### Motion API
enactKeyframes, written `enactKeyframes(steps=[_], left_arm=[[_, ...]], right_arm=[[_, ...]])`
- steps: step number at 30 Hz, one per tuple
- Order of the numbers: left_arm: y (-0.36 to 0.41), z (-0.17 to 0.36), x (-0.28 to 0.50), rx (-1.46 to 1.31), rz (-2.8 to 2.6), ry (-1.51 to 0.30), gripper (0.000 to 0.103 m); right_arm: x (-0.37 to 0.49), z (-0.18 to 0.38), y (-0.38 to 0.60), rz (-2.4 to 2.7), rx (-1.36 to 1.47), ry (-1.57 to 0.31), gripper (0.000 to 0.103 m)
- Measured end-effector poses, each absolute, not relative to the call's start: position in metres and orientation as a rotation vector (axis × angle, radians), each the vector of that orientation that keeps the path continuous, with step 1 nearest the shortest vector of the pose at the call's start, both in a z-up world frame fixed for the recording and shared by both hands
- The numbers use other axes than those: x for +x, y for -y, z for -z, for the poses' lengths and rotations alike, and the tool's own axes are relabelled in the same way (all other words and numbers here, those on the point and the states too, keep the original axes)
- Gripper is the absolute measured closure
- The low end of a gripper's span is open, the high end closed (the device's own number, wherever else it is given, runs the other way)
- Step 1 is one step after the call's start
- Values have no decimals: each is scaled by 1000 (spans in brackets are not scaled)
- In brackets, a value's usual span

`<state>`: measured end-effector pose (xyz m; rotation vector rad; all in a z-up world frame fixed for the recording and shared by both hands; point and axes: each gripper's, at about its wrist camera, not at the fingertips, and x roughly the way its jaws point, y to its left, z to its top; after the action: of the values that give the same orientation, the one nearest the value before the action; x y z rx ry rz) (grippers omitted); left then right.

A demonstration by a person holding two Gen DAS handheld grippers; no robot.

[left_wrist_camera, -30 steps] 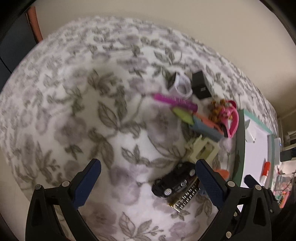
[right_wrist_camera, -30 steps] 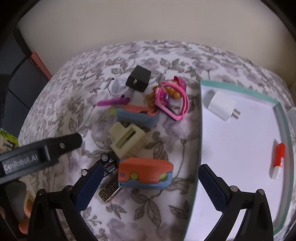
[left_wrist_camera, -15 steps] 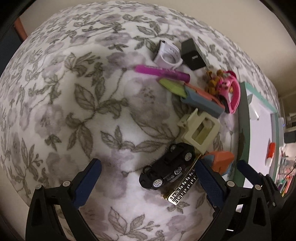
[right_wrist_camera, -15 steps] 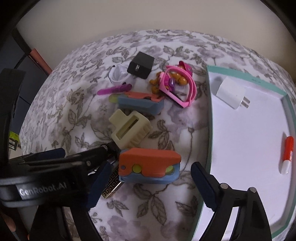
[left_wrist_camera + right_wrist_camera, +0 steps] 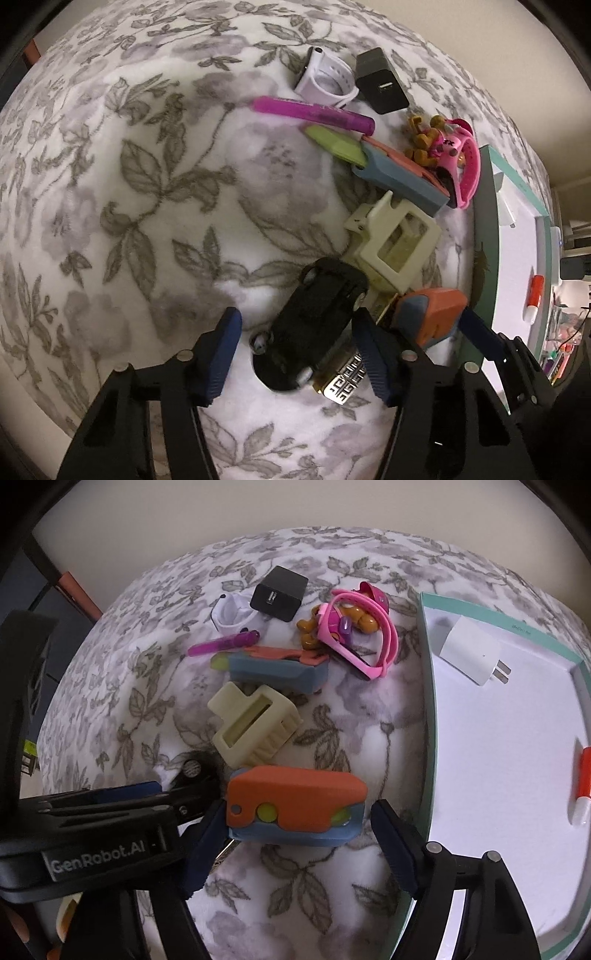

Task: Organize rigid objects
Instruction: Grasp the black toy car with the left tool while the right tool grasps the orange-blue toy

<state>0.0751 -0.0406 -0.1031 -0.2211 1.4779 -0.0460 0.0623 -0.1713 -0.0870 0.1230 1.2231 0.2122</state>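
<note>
Both grippers have dropped onto the pile: left gripper [image 5: 295, 354], jaws apart, straddles the car [image 5: 317, 321]; right gripper [image 5: 295, 849], likewise apart, brackets the orange block [image 5: 295, 805], grasps imminent

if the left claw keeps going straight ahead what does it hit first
Most likely the black toy car, which already lies between the open left claw's fingers; depth is hard to judge.

Dim warm indoor light, soft shadows, heavy fisheye warping, dark corners.
</note>
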Motion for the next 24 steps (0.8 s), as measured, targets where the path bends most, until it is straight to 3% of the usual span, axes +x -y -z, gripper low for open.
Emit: enactKeyframes(steps=[4,12,15,24], left_arm=[[36,109,76,-210,27,-1467,51],[29,106,81,-190,18,-1460,54],[30,103,79,-185,8,-1461,69],[24,100,77,-202,5,-1458,69]], right_arm=[[62,88,168,-208,99,-1208,23],[64,90,166,-222,107,-1202,26],[64,90,167,-224,123,-1202,29],[61,89,169,-219,127,-1203,29]])
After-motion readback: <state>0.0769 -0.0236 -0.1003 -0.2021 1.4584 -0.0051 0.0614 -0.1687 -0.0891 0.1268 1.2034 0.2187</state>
